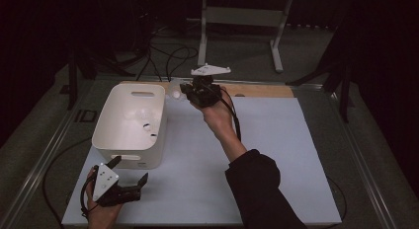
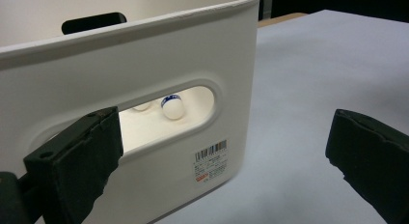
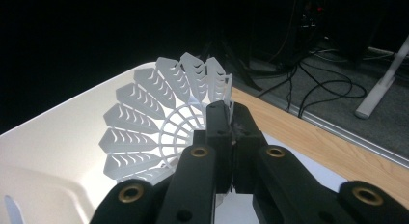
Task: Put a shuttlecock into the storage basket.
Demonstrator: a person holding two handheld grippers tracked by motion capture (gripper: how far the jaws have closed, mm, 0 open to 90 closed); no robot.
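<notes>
A white plastic bin (image 1: 129, 155) stands at the left of the table mat. My right gripper (image 1: 190, 93) hovers at the bin's far right corner, shut on the rim of a white plastic shuttlecock (image 1: 174, 91). In the right gripper view the jaws (image 3: 230, 120) pinch the skirt of that shuttlecock (image 3: 144, 122) above the bin (image 3: 48, 151). My left gripper (image 1: 132, 169) rests open at the near left, just in front of the bin. The left gripper (image 2: 226, 151) faces the bin wall (image 2: 144, 55); through the handle slot a shuttlecock's cork (image 2: 172, 108) shows inside.
A pale mat (image 1: 276, 155) covers the table, with a wooden strip (image 1: 262, 90) along its far edge. Behind it, cables (image 1: 168, 56) lie on the floor beside a metal stand (image 1: 237, 21). A barcode label (image 2: 211, 159) sits on the bin's near wall.
</notes>
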